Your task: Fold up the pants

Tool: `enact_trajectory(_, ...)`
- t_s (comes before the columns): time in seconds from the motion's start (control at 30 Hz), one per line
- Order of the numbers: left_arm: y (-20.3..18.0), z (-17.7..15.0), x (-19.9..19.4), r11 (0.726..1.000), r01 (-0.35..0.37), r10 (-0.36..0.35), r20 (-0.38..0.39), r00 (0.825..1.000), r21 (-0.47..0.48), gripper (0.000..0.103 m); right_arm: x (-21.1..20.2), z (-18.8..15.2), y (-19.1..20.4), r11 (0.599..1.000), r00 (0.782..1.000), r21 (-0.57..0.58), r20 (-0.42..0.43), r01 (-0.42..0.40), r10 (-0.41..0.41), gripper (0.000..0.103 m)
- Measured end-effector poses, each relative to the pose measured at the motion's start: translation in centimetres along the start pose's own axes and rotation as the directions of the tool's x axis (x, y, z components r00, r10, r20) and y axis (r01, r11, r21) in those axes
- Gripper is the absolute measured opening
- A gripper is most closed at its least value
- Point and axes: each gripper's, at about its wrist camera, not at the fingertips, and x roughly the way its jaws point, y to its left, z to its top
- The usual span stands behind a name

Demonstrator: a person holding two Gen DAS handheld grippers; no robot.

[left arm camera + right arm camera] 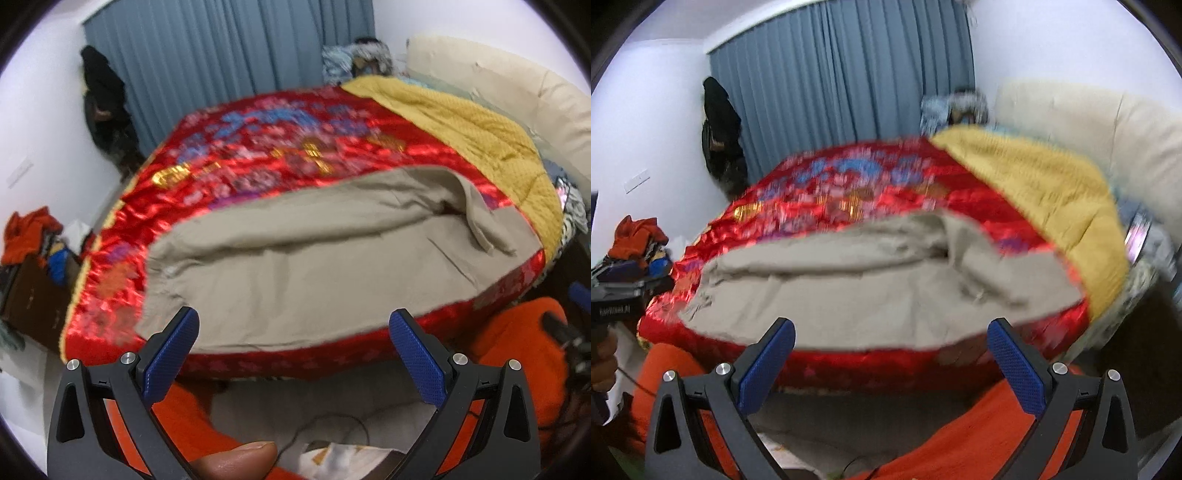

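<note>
Beige pants [314,254] lie spread across the near edge of a bed with a shiny red patterned cover [258,147]; one part is folded over at the right, forming a loose flap [476,210]. My left gripper [293,325] is open and empty, just short of the pants' near edge. In the right wrist view the pants [879,291] lie the same way, blurred. My right gripper [892,334] is open and empty, just before the near hem. The left gripper's body [613,299] shows at the far left of the right wrist view.
A yellow quilt [472,122] covers the bed's right side, with a cream headboard [517,85] behind. Grey-blue curtains [221,55] hang at the back. A pile of clothes [33,232] sits on a brown stand at left. Orange fabric [517,354] and cables lie below the bed edge.
</note>
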Motion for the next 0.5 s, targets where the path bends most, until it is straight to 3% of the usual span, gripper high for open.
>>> enact_trajectory(0.17, -0.7, -1.3, 3.6, 1.0, 0.015, -0.014, -0.098, 0.995, 0.006, 0.103, 4.7, -0.8, -1.3, 1.0, 0.993, 0.009, -0.12, -0.016, 0.017, 0.103)
enact_trajectory(0.23, -0.8, -1.4, 4.5, 1.0, 0.007, -0.007, -0.114, 0.993, 0.006, 0.103, 6.3, -0.1, -2.2, 1.0, 0.992, -0.003, -0.123, 0.002, -0.003, 0.103)
enact_trajectory(0.33, -0.6, -1.4, 5.4, 1.0, -0.016, 0.016, -0.121, 0.993, 0.003, 0.103, 10.2, 1.8, -4.3, 0.995, 0.987, -0.044, -0.128, 0.09, -0.095, 0.103)
enact_trajectory(0.5, -0.2, -1.2, 6.5, 0.999, -0.027, 0.025, -0.131, 0.991, -0.018, 0.103, 16.8, 4.8, -6.4, 0.989, 0.98, -0.065, -0.14, 0.13, -0.138, 0.101)
